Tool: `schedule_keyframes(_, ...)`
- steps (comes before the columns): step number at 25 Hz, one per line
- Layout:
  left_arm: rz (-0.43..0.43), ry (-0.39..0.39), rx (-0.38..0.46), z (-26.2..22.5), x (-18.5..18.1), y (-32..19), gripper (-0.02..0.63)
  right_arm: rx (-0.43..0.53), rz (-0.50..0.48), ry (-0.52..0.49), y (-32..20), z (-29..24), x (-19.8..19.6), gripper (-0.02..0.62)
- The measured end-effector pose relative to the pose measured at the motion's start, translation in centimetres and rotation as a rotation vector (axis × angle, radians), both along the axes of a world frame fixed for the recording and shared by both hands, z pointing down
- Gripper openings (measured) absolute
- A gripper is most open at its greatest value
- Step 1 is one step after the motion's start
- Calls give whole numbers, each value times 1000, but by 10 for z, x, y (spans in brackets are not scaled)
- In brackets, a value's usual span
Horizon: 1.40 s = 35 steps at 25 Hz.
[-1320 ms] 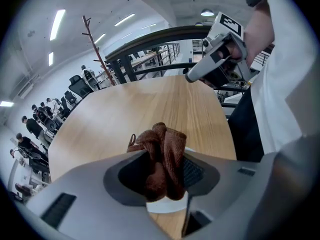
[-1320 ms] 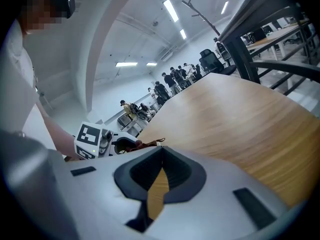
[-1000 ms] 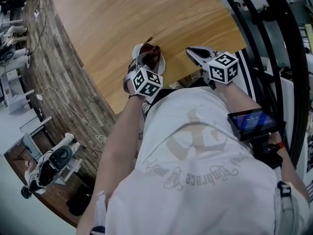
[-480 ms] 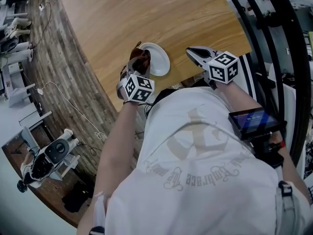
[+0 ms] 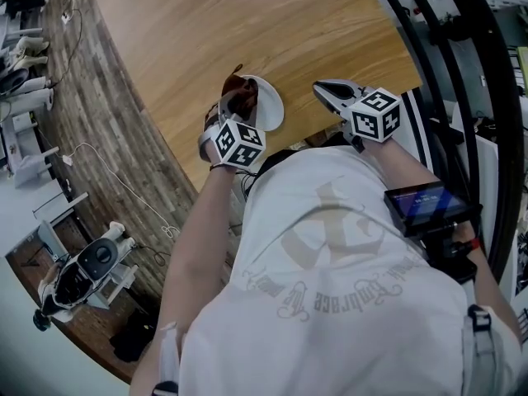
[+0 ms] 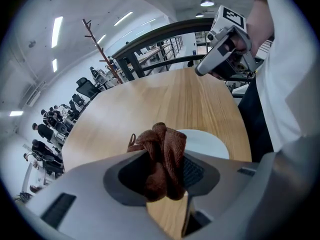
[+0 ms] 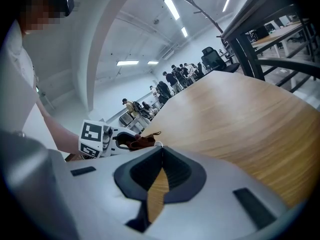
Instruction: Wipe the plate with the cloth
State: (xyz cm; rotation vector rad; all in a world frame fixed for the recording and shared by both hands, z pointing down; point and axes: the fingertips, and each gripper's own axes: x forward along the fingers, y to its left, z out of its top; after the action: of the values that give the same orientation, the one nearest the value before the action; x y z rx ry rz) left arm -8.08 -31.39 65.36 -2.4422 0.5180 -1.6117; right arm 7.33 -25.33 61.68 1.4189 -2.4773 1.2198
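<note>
Left gripper [image 5: 233,106] clamped on the cloth at the plate; right gripper [image 7: 162,150] closed, empty.
Crumpled brown terry cloth [image 6: 163,158] is pinched between the left jaws, sitting over the left part of the round white plate [image 5: 271,108] near the person's edge of the light wooden tabletop [image 5: 247,23]. Can't tell if cloth touches plate. Right gripper hangs over the table edge, right of the plate and apart from it, jaw tips pressed together with nothing between.

Head view: from above, steeply down past torso [image 5: 330,246] onto bench [image 5: 247,23] edge. Left gripper view: low, close, looks across bench at right claw [image 6: 200,71]. Right gripper view: looks at left claw [image 7: 131,141].
</note>
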Motion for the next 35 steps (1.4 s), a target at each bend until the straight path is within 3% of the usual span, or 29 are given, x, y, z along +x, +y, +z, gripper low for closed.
schedule_keyframes(9, 60, 25, -12, 9, 39, -1, 170, -12, 52, 18, 7, 4, 21, 14)
schedule_keyframes(14, 21, 11, -8, 6, 30, -16, 170, -10, 39, 5, 1, 2, 12, 14)
schedule_keyframes(24, -154, 25, -4, -2, -13, -40, 169, -14, 8, 10, -1, -1, 7, 14)
schedule_keyframes(35, -196, 55, -40, -7, -33, -13, 170, -7, -53, 17, -3, -4, -10, 14)
